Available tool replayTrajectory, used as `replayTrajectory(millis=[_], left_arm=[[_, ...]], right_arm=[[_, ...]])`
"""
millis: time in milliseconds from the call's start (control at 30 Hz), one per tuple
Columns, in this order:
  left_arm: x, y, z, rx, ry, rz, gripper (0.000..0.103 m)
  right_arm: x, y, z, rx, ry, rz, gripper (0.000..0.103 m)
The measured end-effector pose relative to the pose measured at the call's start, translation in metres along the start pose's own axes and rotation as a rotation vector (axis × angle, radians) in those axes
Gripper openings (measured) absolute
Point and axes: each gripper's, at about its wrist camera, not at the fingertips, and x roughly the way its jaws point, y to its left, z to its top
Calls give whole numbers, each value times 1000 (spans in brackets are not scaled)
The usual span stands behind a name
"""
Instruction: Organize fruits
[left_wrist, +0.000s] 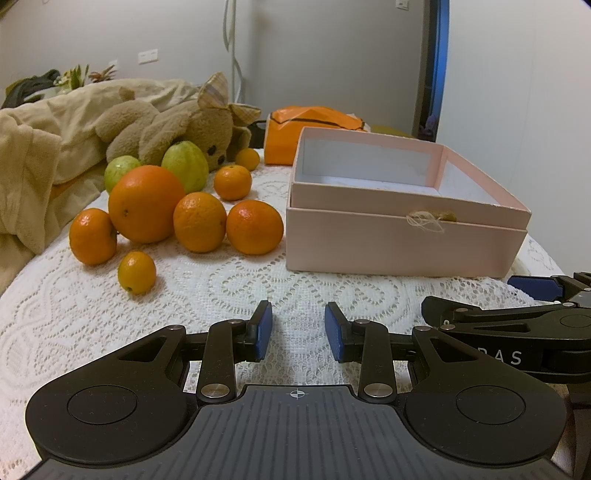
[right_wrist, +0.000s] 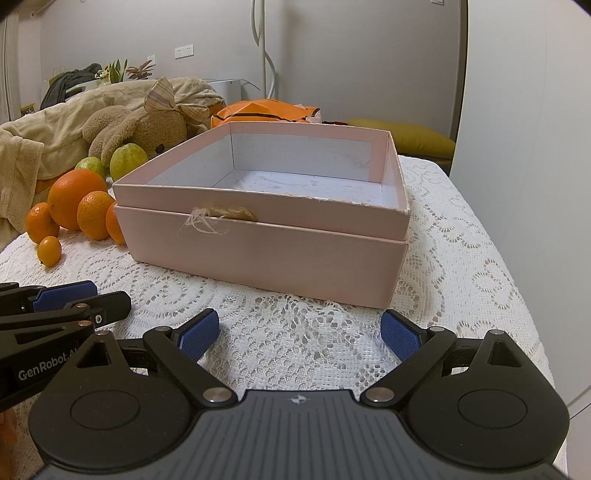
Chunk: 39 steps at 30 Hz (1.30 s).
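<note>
Lettering "GenRobot.AI" marks the left gripper (right_wrist: 62, 295).

A white lace cloth (left_wrist: 229, 295) covers the bench; at upper left a tan plush bear (left_wrist: 177, 129) with a plaid bow lies against beige bedding (left_wrist: 44, 125); an orange bag (left_wrist: 314, 125) sits centre-top; a yellow cushion (right_wrist: 406, 138) lies at upper right.

White lettering "GenRobot.AI" runs along the black side of the left gripper (right_wrist: 59, 295), seen at the left edge of the right wrist view. In the left wrist view, the right gripper (left_wrist: 532, 291) shows white letters, only "RAS" readable. No other text is legible.
</note>
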Motion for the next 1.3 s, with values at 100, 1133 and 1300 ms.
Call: replayTrajectory(millis=[100,1133,1300], left_arm=[[0,0,0,2,0,2,36],[0,0,-2,4,2,-6,36],[-1,1,-2,2,4,-7,36]], right_arm=[[0,0,0,0,0,0,95],[0,0,0,0,0,0,95],[0,0,0,0,0,0,95]])
